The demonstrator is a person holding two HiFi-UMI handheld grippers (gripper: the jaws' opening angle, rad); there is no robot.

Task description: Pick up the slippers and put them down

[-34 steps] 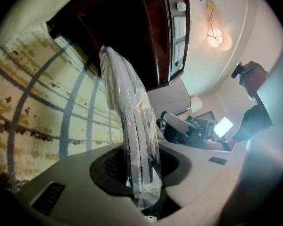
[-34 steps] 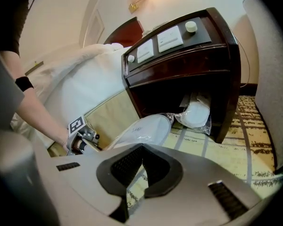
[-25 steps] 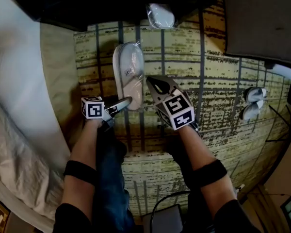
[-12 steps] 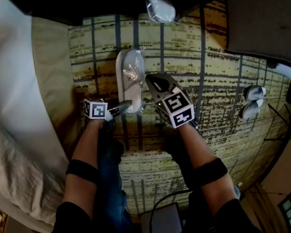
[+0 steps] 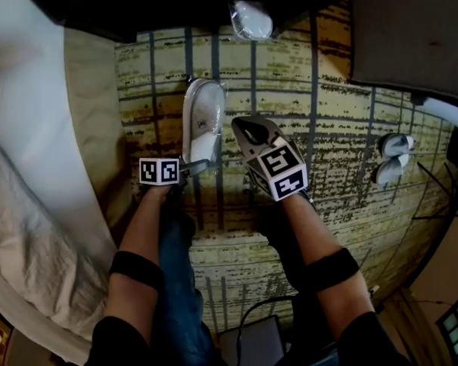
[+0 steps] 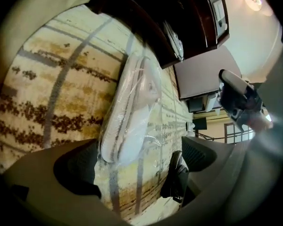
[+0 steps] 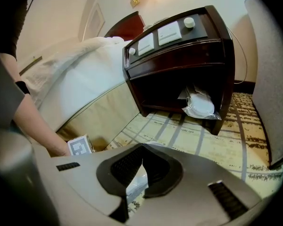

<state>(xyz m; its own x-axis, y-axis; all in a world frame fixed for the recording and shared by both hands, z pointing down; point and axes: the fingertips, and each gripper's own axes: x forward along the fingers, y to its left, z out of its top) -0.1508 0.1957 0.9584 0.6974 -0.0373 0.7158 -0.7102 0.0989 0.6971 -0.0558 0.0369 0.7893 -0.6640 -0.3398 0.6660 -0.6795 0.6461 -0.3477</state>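
Observation:
A pair of white slippers sealed in clear plastic (image 5: 202,120) lies on the patterned carpet (image 5: 336,128), toes pointing away from me. My left gripper (image 5: 196,165) is at its heel end with its jaws opening. In the left gripper view the pack (image 6: 132,102) reaches between the wide-spread jaws of the left gripper (image 6: 141,168), and the pads do not press on it. Just right of the pack hovers my right gripper (image 5: 246,126), shut and empty. The right gripper view shows the right gripper (image 7: 142,157) with its pads together.
A second bagged pair (image 5: 252,20) (image 7: 200,105) sits under the dark nightstand (image 7: 179,55). A bed with white linen (image 5: 30,166) runs along the left. A grey seat (image 5: 412,29) is at the top right, with small white objects (image 5: 393,158) on the carpet beyond.
My left gripper came down with the slipper pack, spread its jaws and let go of the heel end. The right gripper stayed where it was.

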